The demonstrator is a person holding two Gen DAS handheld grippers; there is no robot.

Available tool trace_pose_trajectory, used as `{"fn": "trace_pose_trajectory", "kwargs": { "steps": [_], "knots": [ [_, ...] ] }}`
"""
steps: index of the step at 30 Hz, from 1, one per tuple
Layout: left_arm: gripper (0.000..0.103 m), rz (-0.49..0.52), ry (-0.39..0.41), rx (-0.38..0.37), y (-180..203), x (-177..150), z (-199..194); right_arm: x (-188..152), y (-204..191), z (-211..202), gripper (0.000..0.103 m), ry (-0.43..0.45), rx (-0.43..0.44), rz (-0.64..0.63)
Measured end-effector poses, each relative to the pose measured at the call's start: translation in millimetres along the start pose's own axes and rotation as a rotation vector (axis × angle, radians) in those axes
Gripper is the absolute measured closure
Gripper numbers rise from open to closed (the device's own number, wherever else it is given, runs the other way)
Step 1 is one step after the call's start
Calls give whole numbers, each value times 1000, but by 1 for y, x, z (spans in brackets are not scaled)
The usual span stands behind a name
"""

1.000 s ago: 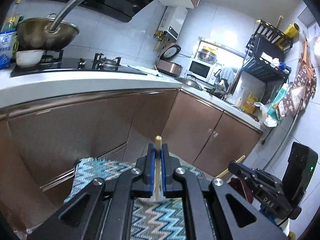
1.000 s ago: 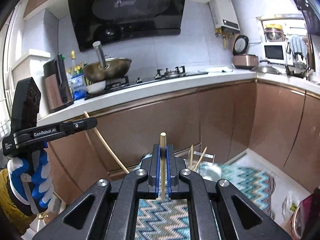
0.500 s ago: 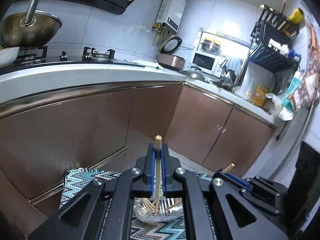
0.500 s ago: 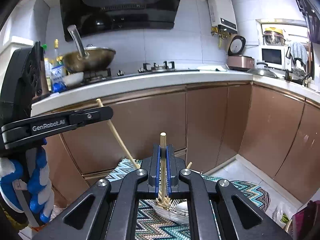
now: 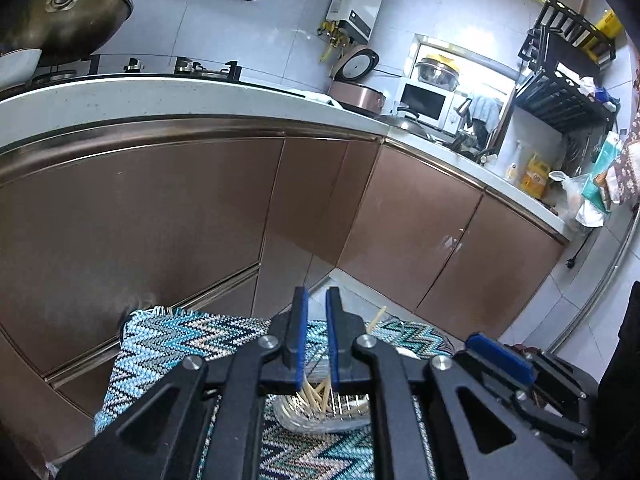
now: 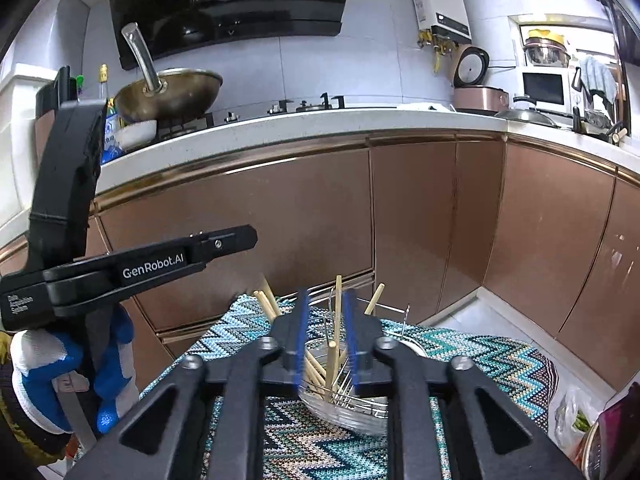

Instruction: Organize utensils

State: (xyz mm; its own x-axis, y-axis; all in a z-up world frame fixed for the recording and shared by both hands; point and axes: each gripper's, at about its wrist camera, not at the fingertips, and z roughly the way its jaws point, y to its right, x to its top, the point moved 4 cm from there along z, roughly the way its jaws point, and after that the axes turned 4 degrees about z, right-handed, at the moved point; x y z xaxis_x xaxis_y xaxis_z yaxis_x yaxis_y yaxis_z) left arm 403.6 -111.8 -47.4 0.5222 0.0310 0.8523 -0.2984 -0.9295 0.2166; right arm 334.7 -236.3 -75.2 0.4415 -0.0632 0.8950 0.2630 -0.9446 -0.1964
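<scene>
Wooden chopsticks (image 6: pixel 333 354) stand in the wire basket (image 6: pixel 360 408) at our six o'clock, beneath both released grippers, left (image 5: pixel 316 336) and right (image 6: pixel 325 332), jaws apart, gripping nothing.

Two grippers: left (image 5: pixel 316 300) and right (image 6: pixel 325 304), both with jaws apart. One wire holder (image 6: pixel 360 404) on one zigzag cloth (image 6: pixel 480 356). Chopsticks (image 6: pixel 338 320) in the holder: at least five ends show; the bundle is too tangled for an exact count. One wok (image 6: pixel 172 94), one microwave (image 6: pixel 546 89), one rice cooker (image 6: pixel 478 94).
</scene>
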Motion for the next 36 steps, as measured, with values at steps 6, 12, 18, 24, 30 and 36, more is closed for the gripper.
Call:
{"fn": "trace_pose_trajectory", "kwargs": {
  "steps": [6,12,18,24,30,36],
  "knots": [
    [76,38,38,2,4,-3,-41,4,-6,-36,67,54,-37,-19],
    [71,72,49,55,0,-21,-81,1,-3,-81,57,104,-76,2],
    [69,91,30,95,-8,-48,-113,-18,9,-124,47,119,-151,12],
    [63,85,-4,123,-20,-83,-132,-51,23,-155,40,104,-225,42],
    [63,68,-49,150,-30,-116,-143,-93,42,-169,35,54,-274,118],
    [63,52,-77,196,-42,-134,-158,-127,54,-182,33,25,-324,182]
  ]
}}
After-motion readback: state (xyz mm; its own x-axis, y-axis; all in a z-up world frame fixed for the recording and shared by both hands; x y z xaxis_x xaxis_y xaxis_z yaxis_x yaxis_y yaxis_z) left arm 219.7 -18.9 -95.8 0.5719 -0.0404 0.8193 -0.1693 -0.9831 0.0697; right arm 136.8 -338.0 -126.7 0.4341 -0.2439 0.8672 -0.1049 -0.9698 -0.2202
